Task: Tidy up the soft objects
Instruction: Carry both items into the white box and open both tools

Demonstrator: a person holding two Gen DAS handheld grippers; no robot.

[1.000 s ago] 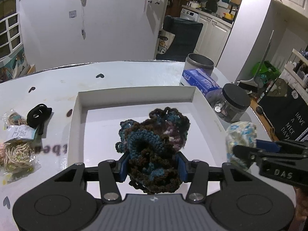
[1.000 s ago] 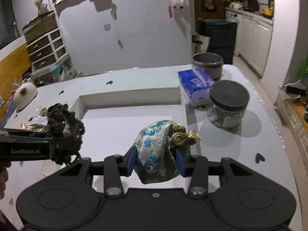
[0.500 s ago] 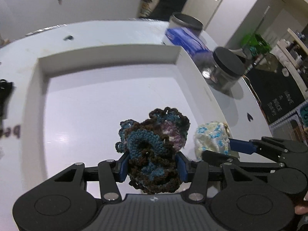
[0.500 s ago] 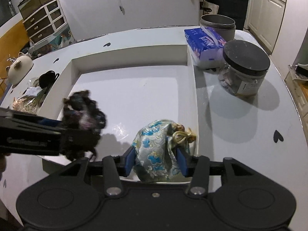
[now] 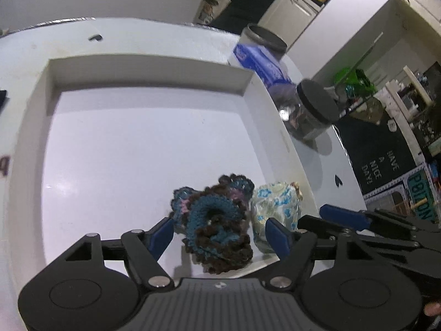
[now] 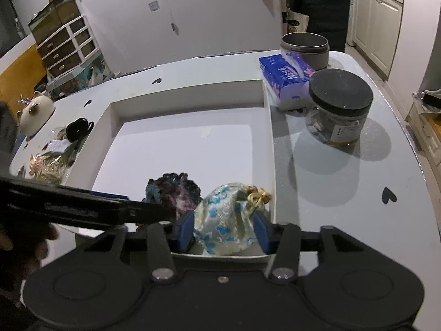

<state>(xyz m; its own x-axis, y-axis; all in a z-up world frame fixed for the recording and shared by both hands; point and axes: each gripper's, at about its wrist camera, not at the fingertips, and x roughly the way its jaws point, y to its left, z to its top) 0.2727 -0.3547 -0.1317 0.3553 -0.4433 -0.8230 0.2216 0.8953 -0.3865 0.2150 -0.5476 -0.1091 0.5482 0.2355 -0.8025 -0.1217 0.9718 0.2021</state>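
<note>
The crumpled brown-and-teal crocheted yarn piece (image 5: 217,229) with pink patches lay in a ruffled heap on the floor of the shallow white rectangular tray (image 5: 137,66), near its front right corner. The pale satin drawstring pouch (image 6: 224,222) with blue floral print and a gold cord knot sat just beside it, against the tray's right wall.

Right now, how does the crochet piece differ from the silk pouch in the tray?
The crochet piece is dark brown and teal yarn, open and ruffled; the silk pouch is pale, shiny, blue-patterned, tied with gold cord. The crochet piece lies left of the pouch. Both sit in the white tray, near its front right corner.
</note>
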